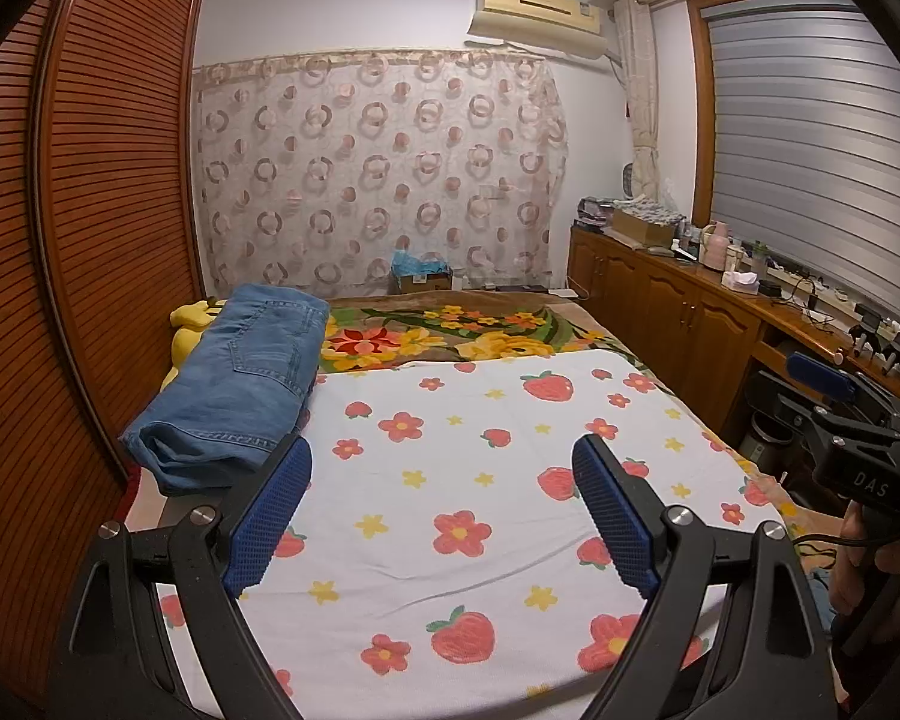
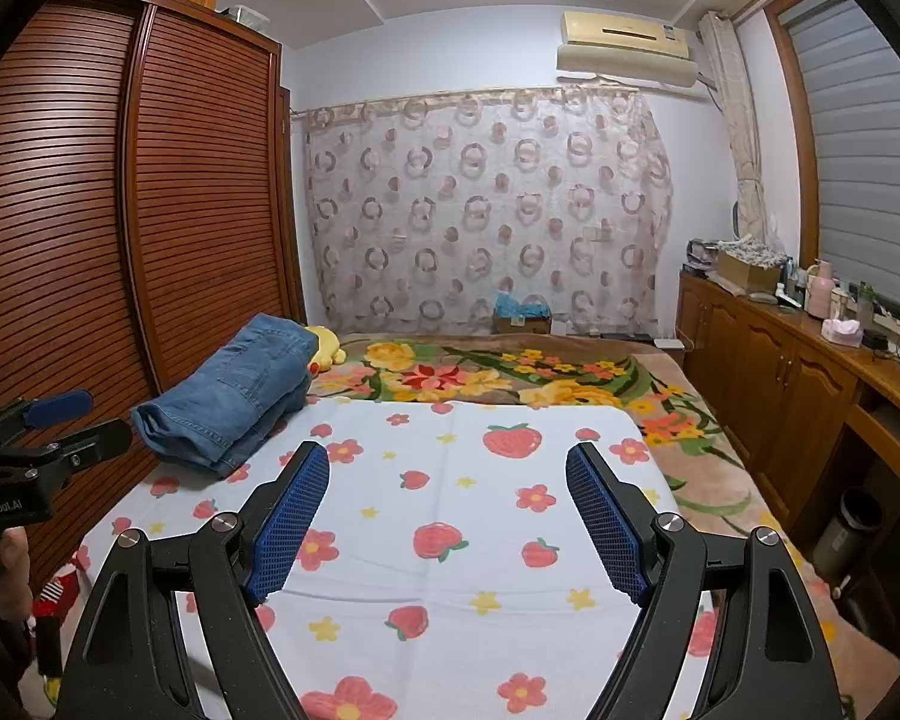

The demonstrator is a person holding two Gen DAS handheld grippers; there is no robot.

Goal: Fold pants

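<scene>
A pair of blue jeans (image 1: 240, 384) lies folded into a thick bundle at the left side of the bed, next to the wardrobe; in the right wrist view the jeans (image 2: 234, 393) sit ahead and to the left. My left gripper (image 1: 441, 456) is open over the strawberry sheet (image 1: 450, 480), its left finger just beside the near end of the jeans, nothing between the pads. My right gripper (image 2: 447, 462) is open too, above the strawberry sheet (image 2: 450, 516), to the right of the jeans, holding nothing.
A slatted wooden wardrobe (image 1: 90, 210) runs along the left edge of the bed. A yellow plush toy (image 2: 324, 348) lies behind the jeans. A flowered blanket (image 1: 450, 330) covers the far bed. A wooden cabinet (image 2: 780, 372) with clutter stands on the right, a bin (image 2: 846, 534) beside it.
</scene>
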